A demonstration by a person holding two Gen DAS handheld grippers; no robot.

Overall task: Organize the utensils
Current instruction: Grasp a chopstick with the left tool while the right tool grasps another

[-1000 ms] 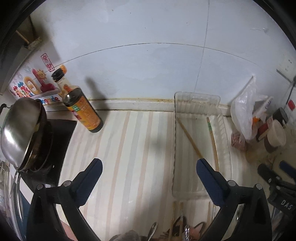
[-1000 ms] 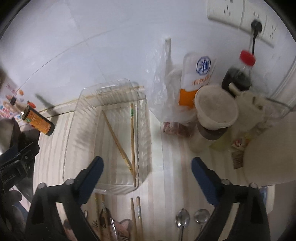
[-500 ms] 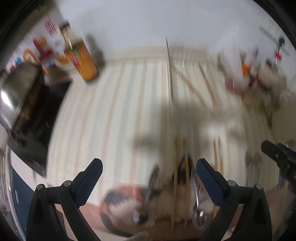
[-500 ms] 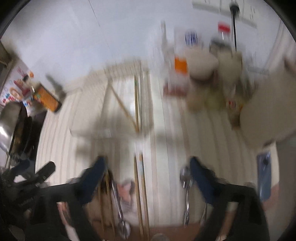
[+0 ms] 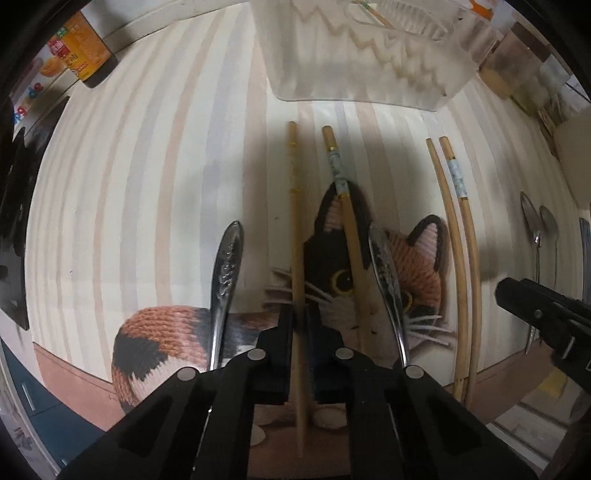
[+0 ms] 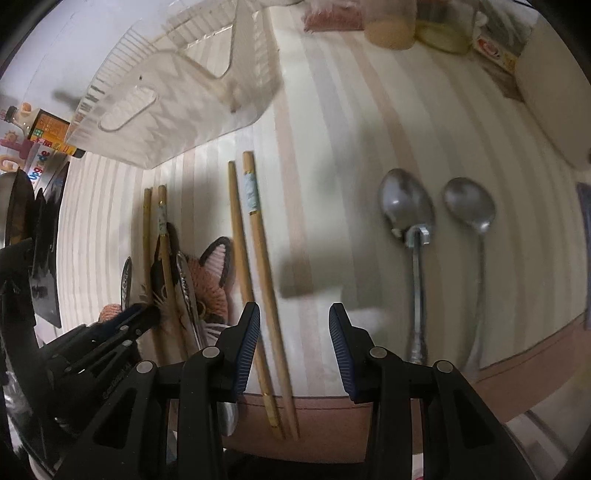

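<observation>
Wooden chopstick (image 5: 296, 229) sits clamped between the closed jaws of the left gripper (image 5: 300, 325), probably to lift it into the clear tray (image 5: 369, 62) at the far side. Right gripper (image 6: 293, 332) hangs with jaws apart over another chopstick pair (image 6: 255, 258). Two spoons (image 6: 410, 221) lie at right. All rest on a striped cloth (image 5: 147, 184) with a cat picture; a sauce bottle (image 5: 79, 51) stands far left.

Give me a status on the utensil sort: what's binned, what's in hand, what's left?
Done: two chopsticks lie in the clear bin. In hand: the left claw is shut on one plain chopstick; the right claw is open over a chopstick pair. Left: one more chopstick, two metal handles on the cat mat and two spoons.
</observation>
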